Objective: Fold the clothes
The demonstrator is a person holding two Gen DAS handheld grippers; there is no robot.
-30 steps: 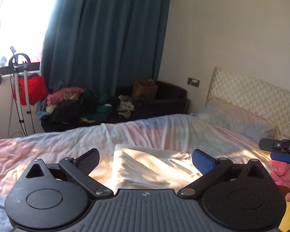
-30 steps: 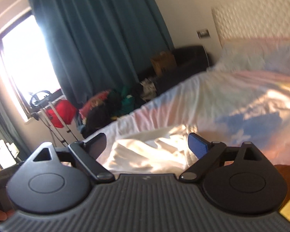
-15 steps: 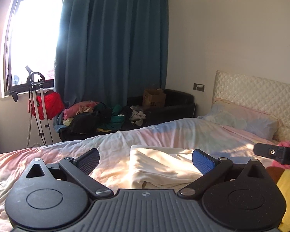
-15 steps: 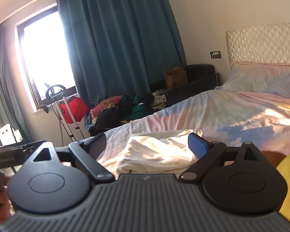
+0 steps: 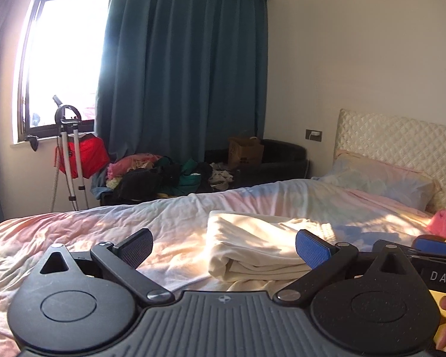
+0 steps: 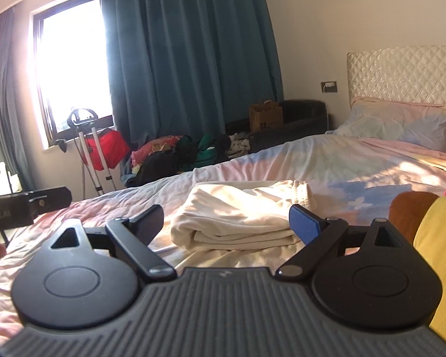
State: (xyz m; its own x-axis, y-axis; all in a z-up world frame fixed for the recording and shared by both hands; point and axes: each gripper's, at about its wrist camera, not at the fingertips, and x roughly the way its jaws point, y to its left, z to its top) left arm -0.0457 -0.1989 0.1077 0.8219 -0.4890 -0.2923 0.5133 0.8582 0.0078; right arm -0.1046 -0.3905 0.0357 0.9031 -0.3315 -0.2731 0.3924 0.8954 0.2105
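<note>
While folded, one garment (image 5: 252, 250) lies.

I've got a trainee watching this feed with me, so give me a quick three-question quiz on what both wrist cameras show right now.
1. True or false: the left gripper is clamped on the folded cream-white cloth garment.
2. Multiple choice: the folded cream-white cloth garment lies on A) the dark sofa, B) the pastel tie-dye bedsheet, C) the floor.
3. Fill in: the brown paper bag stands in front of the dark teal ____.

Key
1. False: both its fingers are spread apart with nothing between them; the right gripper is open too.
2. B.
3. Curtain.
</note>
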